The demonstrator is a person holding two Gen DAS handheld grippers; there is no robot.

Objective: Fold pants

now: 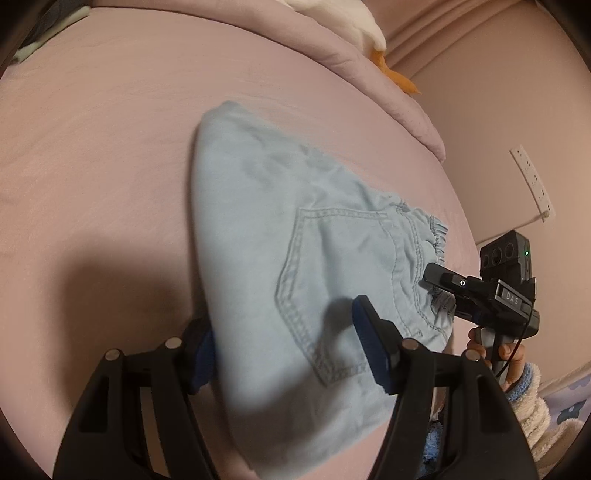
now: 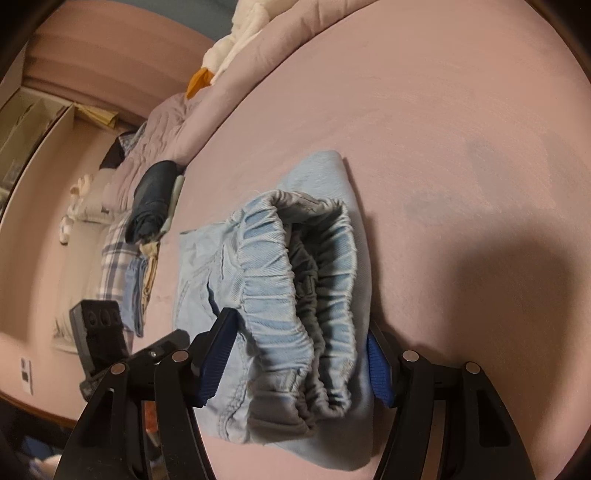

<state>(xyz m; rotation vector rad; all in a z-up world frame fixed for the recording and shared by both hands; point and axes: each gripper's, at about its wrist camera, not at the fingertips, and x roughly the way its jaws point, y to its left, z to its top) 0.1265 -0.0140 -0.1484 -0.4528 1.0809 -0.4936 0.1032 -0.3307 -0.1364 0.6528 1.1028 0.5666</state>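
Note:
Light-blue pants (image 1: 258, 240) lie folded into a thick bundle on the pink bed sheet (image 1: 92, 166), back pocket up. My left gripper (image 1: 284, 332) is open and straddles the bundle's near edge; its right finger (image 1: 373, 350) rests on top of the pocket and its left finger (image 1: 203, 354) sits partly behind the fabric. In the right wrist view the stacked elastic waistband (image 2: 314, 266) of the pants faces the camera. My right gripper (image 2: 301, 321) stands open around that waistband, one pad against each side of the stack. It appears as the right gripper (image 1: 439, 291) at the waistband in the left view.
A rolled pink duvet (image 1: 351, 55) and a white-and-orange plush toy (image 1: 369, 26) lie at the far side. Folded clothes (image 2: 147, 206) are stacked along the bed's edge. A hand in a fluffy sleeve (image 1: 524, 373) holds the right tool. A power strip (image 1: 532, 181) hangs on the wall.

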